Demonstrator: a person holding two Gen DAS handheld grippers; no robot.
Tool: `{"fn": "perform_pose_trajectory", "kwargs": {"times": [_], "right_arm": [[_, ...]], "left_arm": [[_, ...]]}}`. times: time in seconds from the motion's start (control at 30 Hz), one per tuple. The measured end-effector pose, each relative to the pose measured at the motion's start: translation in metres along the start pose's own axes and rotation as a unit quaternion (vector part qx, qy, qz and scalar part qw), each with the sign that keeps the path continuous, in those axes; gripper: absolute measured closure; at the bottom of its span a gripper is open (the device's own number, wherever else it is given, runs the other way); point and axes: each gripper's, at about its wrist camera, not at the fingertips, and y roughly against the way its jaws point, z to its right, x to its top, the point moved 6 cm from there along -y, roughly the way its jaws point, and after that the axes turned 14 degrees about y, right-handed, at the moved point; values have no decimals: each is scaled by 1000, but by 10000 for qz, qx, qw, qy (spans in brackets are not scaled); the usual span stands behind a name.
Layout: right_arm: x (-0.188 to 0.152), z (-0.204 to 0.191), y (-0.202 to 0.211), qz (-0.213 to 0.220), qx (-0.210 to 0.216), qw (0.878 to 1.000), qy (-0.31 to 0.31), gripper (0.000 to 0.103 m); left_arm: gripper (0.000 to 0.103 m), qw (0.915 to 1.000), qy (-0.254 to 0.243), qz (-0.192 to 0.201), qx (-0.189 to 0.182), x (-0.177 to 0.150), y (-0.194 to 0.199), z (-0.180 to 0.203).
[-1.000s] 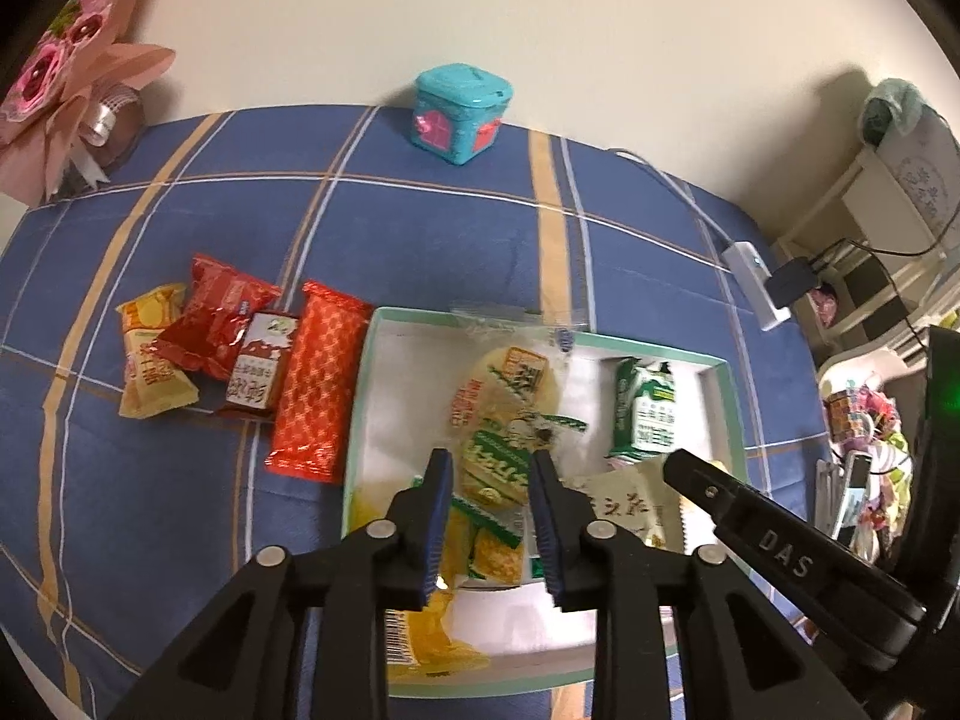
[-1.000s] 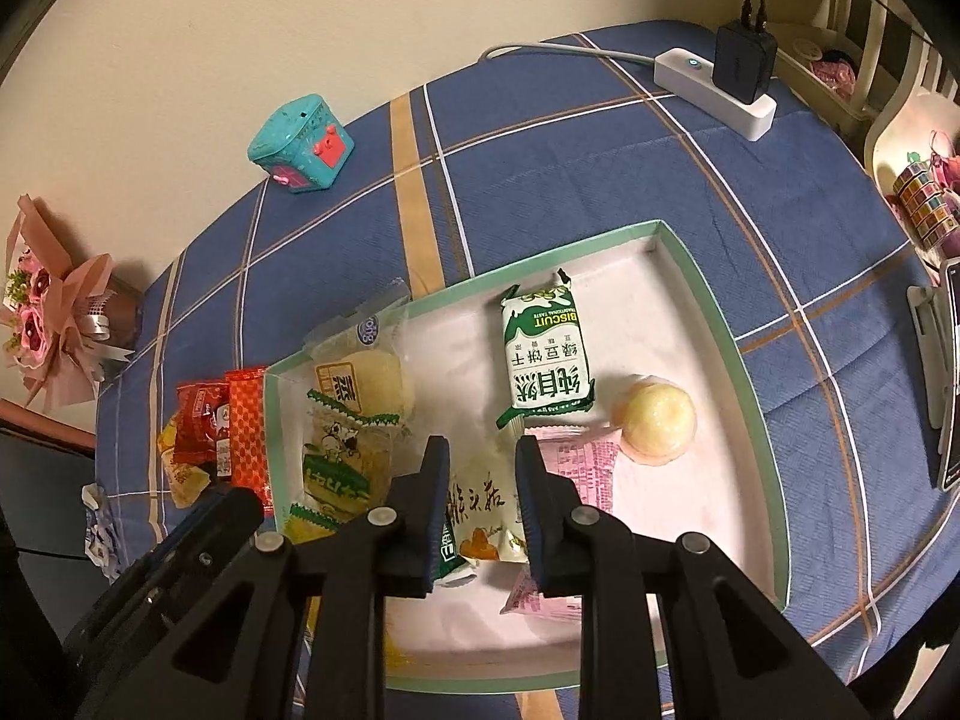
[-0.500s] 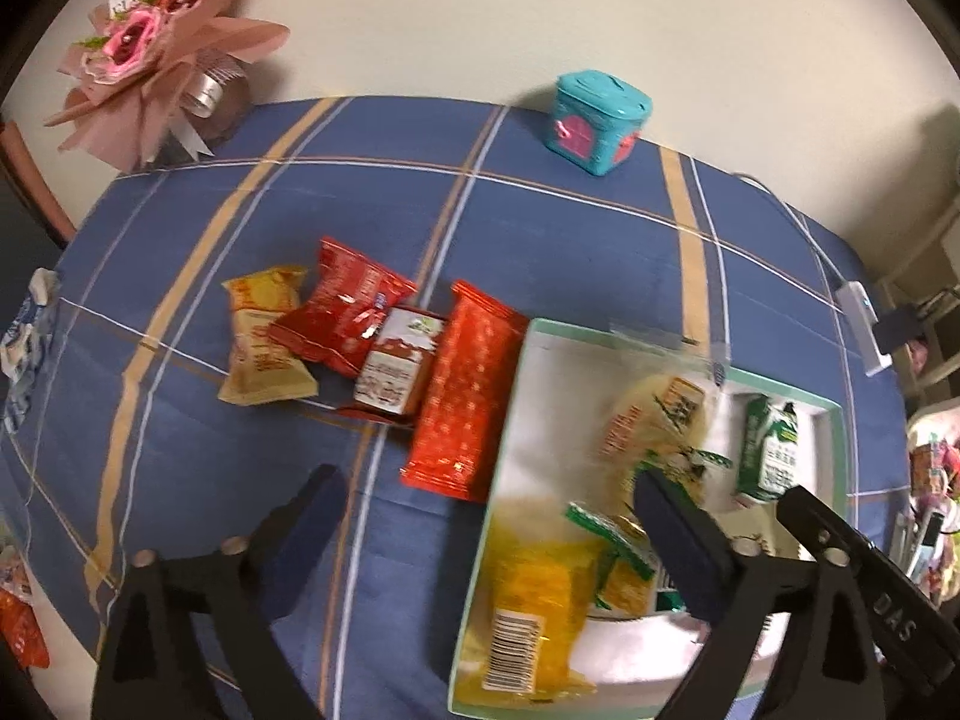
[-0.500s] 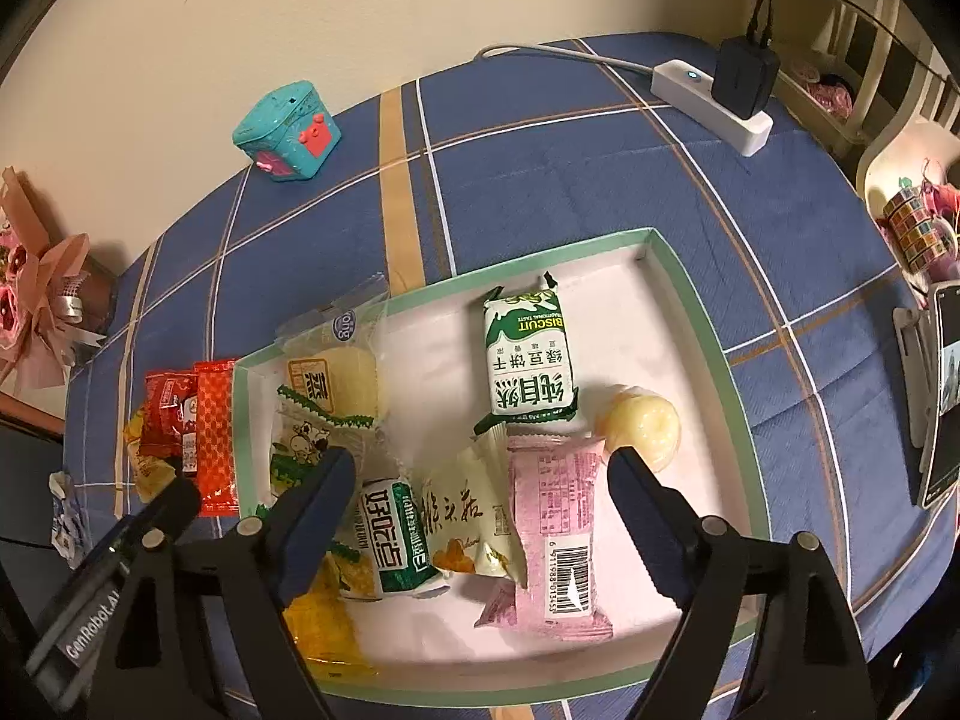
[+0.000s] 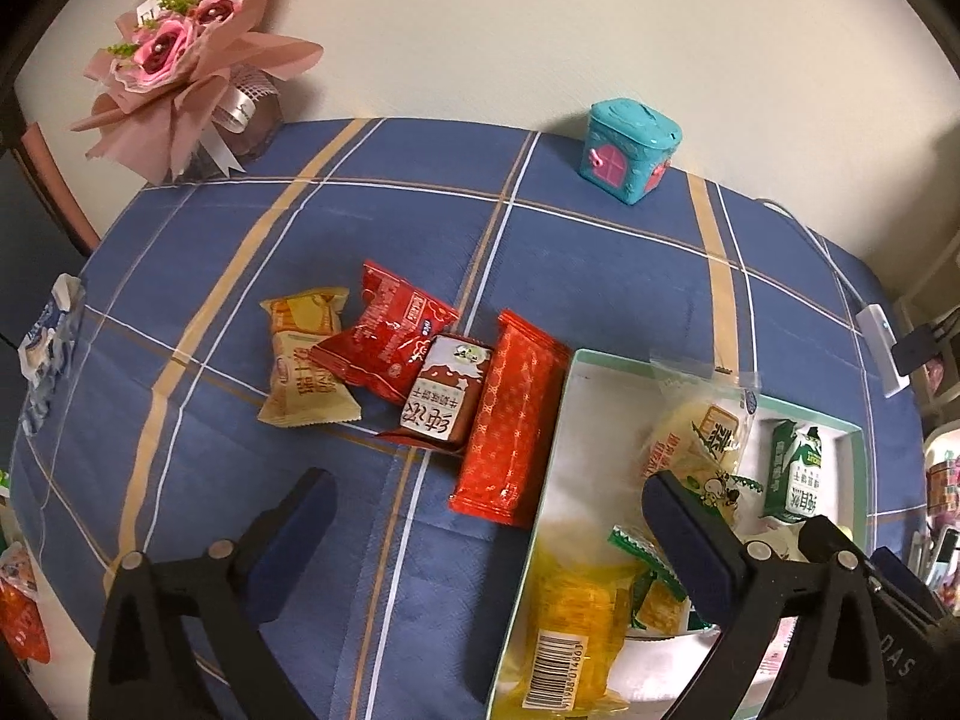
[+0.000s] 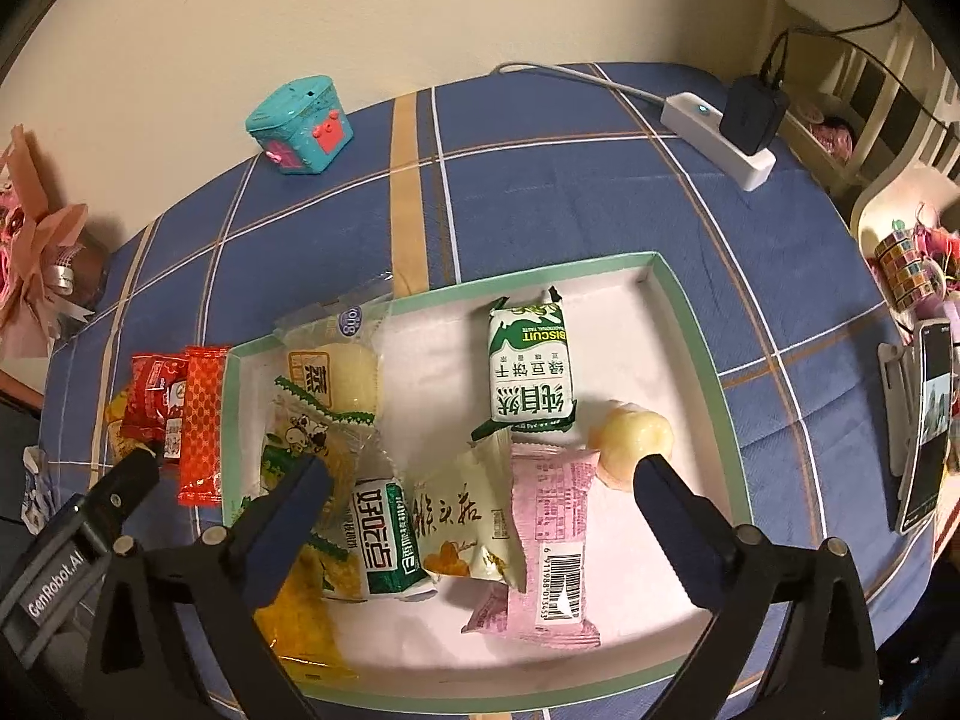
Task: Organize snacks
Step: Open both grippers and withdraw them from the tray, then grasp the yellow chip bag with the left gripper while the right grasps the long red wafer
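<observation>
A green-rimmed white tray point(image 6: 690, 312) holds several snack packets, among them a green biscuit pack point(image 6: 531, 375), a pink pack point(image 6: 549, 531) and a yellow pack point(image 5: 573, 618). Left of the tray point(image 5: 555, 420) on the blue cloth lie a long red pack point(image 5: 510, 420), a brown-and-white pack point(image 5: 441, 399), a red pack point(image 5: 384, 339) and a yellow pack point(image 5: 306, 360). My left gripper point(image 5: 486, 507) is open and empty above the long red pack. My right gripper point(image 6: 480, 477) is open and empty above the tray.
A teal house-shaped box point(image 5: 630, 150) and a pink bouquet point(image 5: 186, 54) stand at the table's far edge. A white power strip point(image 6: 717, 138) with a black plug lies far right. A phone point(image 6: 927, 420) stands off the table's right side.
Both grippers have opened wide from shut. The left gripper has swung left, from over the tray to the loose packs on the cloth. The right gripper has stayed over the tray.
</observation>
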Motion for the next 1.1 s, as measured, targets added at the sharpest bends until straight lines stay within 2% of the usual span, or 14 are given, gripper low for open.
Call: {"fn": "perform_pose_trajectory", "kwargs": {"times": [0.37, 0.7, 1.1], "right_arm": [[-2, -10, 10, 133, -148, 9993, 303, 1], [1, -29, 4, 93, 20, 9993, 358, 1], [12, -97, -6, 196, 464, 9964, 679, 2]], "left_arm": [[0, 9999, 29, 155, -49, 9, 11, -18], [0, 9994, 75, 238, 219, 25, 8, -47], [0, 9948, 866, 226, 482, 56, 0, -130]]}}
